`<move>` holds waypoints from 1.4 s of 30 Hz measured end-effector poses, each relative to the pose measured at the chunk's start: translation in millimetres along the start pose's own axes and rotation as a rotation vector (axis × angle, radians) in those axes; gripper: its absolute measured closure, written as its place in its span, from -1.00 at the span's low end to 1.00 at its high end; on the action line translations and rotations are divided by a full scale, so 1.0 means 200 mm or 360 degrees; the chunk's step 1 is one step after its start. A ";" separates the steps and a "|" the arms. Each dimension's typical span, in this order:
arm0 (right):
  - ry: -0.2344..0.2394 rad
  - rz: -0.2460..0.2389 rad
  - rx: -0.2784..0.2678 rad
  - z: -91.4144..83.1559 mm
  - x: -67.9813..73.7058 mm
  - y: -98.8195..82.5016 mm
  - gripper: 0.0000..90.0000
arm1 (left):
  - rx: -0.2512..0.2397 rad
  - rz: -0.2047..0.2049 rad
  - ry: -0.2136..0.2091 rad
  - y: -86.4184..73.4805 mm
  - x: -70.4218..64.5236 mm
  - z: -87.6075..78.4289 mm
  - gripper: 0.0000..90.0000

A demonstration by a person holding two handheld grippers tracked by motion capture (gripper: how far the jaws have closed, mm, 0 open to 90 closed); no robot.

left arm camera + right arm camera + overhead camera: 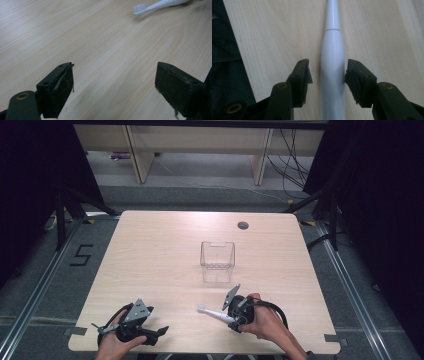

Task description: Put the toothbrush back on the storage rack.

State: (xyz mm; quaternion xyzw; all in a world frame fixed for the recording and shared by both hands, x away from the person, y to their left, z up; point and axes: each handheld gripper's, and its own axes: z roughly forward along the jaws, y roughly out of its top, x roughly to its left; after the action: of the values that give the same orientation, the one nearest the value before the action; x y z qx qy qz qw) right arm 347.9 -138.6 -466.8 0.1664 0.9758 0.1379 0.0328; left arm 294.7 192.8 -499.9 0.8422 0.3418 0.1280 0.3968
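A white toothbrush (214, 313) lies flat on the table (165, 250), on the person's side of the clear bin (217, 261) and near the front edge. Its bristle head points away from the right gripper (235, 317), toward the left one, and its thick handle runs back between the right jaws.

In the right gripper view the handle (332, 75) lies straight along the gripper's own line. One jaw touches or nearly touches the handle's side, while the other stands a little apart. The jaws are parted around it, straddling rather than clamping.

The left gripper (131, 326) rests well to the left of the toothbrush, its jaws spread wide over bare wood and holding nothing. The brush head (139, 9) shows far ahead of it.

The right hand is plainly the nearer. With the long axis already lined up between its jaws, a squeeze probably comes next, perhaps to carry the toothbrush to the bin.
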 end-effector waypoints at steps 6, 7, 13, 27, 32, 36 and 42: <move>-0.0009 0.0016 0.0040 0.01 -0.01 0.01 0.25 | -0.0004 -0.0006 0.0001 0.00 0.00 0.00 -0.67; -0.0007 0.0028 0.0051 0.01 -0.01 0.02 0.27 | -0.0001 -0.0003 0.0001 0.00 0.00 0.00 -0.67; -0.0020 0.0031 0.0142 0.04 -0.01 0.04 0.33 | -0.0003 -0.0005 0.0001 0.00 0.00 0.00 -0.67; 0.0009 0.0003 0.0281 0.07 -0.02 0.08 0.42 | 0.0014 0.0024 0.0007 0.00 0.00 0.00 -0.67; 0.0019 -0.0036 0.0320 0.07 -0.03 0.09 0.46 | 0.0017 0.0027 0.0006 0.00 0.00 0.00 -0.67; 0.0026 -0.0061 0.0332 0.08 -0.04 0.10 0.47 | 0.0016 0.0027 0.0005 0.00 0.00 0.00 -0.67; 0.0037 -0.0112 0.0355 0.08 -0.05 0.12 0.47 | 0.0014 0.0024 0.0006 0.00 0.00 0.00 -0.67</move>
State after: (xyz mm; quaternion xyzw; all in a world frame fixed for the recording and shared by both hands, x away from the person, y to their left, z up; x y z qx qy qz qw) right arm 366.3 -116.3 -476.2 0.1332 0.9906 0.0291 0.0076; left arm 295.1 193.5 -499.3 0.8462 0.3368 0.1311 0.3916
